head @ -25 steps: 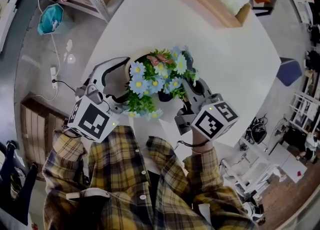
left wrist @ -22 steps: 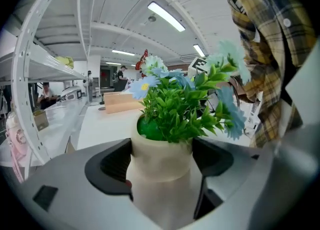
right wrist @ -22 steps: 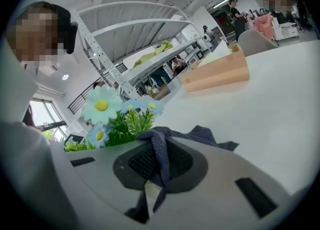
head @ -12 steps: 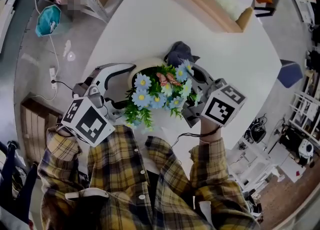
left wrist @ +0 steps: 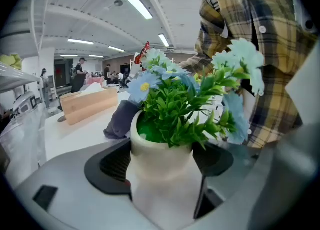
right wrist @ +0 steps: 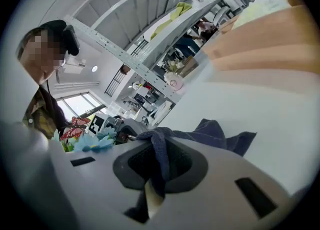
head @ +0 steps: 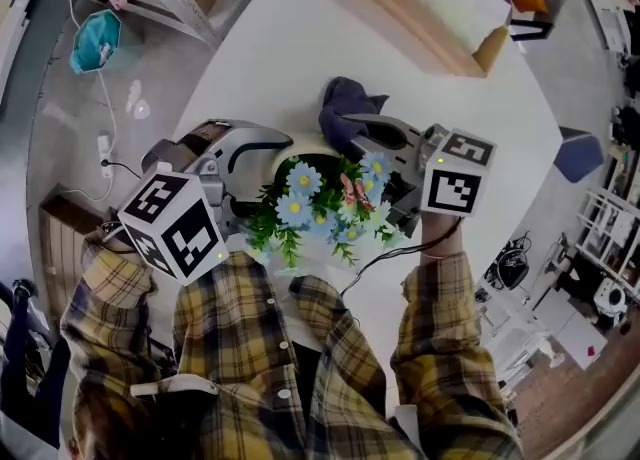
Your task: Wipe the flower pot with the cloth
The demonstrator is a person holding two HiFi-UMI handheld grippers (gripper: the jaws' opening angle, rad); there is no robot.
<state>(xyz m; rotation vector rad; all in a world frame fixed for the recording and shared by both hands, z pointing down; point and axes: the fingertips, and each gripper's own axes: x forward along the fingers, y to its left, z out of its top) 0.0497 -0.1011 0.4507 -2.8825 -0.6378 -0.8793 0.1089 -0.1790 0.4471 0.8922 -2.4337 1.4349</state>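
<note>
Over on the left, the left gripper (head: 258,180) has its jaws clamped against both sides of the white flower pot (left wrist: 161,160). The pot sits toward the near edge of the white surface (head: 300,38), its blue flowers (head: 300,180) and green leaves leaning toward the person. Just behind it, the right gripper (right wrist: 152,174) pinches a dark blue cloth (head: 345,100) in its jaws, the loose end bunched on the surface; it seems to meet the pot's far side, though the blooms hide the contact.
</note>
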